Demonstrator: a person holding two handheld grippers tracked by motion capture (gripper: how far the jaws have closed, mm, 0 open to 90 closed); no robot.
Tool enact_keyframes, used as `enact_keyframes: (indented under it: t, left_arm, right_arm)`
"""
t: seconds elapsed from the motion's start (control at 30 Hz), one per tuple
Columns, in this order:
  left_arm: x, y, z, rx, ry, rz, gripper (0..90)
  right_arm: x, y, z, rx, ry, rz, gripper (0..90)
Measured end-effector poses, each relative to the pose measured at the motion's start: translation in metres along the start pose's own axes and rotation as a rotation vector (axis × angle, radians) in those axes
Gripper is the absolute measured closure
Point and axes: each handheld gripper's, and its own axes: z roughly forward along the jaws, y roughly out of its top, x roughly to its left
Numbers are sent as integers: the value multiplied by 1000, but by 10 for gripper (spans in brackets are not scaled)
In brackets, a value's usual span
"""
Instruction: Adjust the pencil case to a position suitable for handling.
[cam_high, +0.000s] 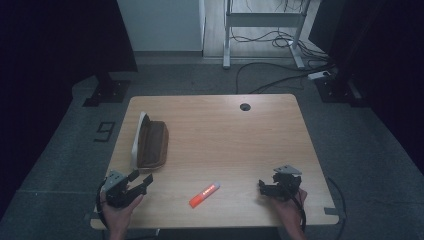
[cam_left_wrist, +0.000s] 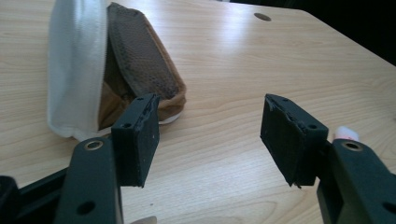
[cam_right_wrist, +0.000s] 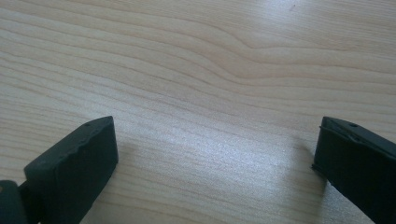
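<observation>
A brown pouch with a white lining (cam_high: 150, 142) lies on the left half of the wooden table (cam_high: 235, 130). An orange marker with a white cap (cam_high: 204, 194) lies near the front edge, between my two hands. My left gripper (cam_high: 141, 178) is at the front left corner, open with nothing between its jaws, pointing toward the pouch (cam_left_wrist: 135, 70), which lies just beyond its fingertips (cam_left_wrist: 140, 135). The marker's white cap (cam_left_wrist: 346, 133) peeks out behind the right jaw. My right gripper (cam_high: 265, 186) rests at the front right, open over bare wood (cam_right_wrist: 210, 93).
A round cable hole (cam_high: 244, 106) sits near the table's far edge. Beyond the table are a white desk frame (cam_high: 260, 30) and several cables on the grey floor. Dark curtains hang at both sides.
</observation>
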Motion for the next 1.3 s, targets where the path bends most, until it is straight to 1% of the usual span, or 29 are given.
enact_keyframes:
  t: [0.07, 0.1, 0.23, 0.47, 0.6, 0.73, 0.8, 0.83, 0.9, 0.97, 1.17, 1.3]
  left_arm:
    - [2, 0, 0, 3, 14, 7, 369]
    - [3, 0, 1, 3, 31, 9, 366]
    - [9, -2, 4, 5, 54, 0, 338]
    - [13, 0, 7, 6, 67, -2, 310]
    - [17, 4, 10, 15, 73, -2, 289]
    - [21, 8, 13, 14, 82, -4, 279]
    - [23, 9, 15, 14, 94, -4, 278]
    - [25, 11, 18, 18, 105, 3, 277]
    - [27, 11, 19, 22, 110, 5, 276]
    - [31, 13, 24, 29, 125, 8, 276]
    - [38, 17, 29, 37, 134, 11, 291]
    - [40, 19, 32, 43, 142, 17, 297]
  right_arm:
    - [0, 0, 0, 0, 0, 1, 0]
    - [0, 0, 0, 0, 0, 1, 0]
    - [0, 0, 0, 0, 1, 0, 0]
    - [0, 0, 0, -1, 1, 1, 0]
    - [0, 0, 0, -1, 1, 1, 0]
    - [0, 0, 0, -1, 1, 1, 0]
    - [0, 0, 0, 0, 1, 1, 0]
    - [0, 0, 0, -1, 1, 1, 0]
    - [0, 0, 0, -2, 1, 0, 0]
    - [0, 0, 0, -2, 1, 1, 0]
    - [0, 0, 0, -1, 1, 0, 0]
    - [0, 0, 0, -2, 1, 0, 0]
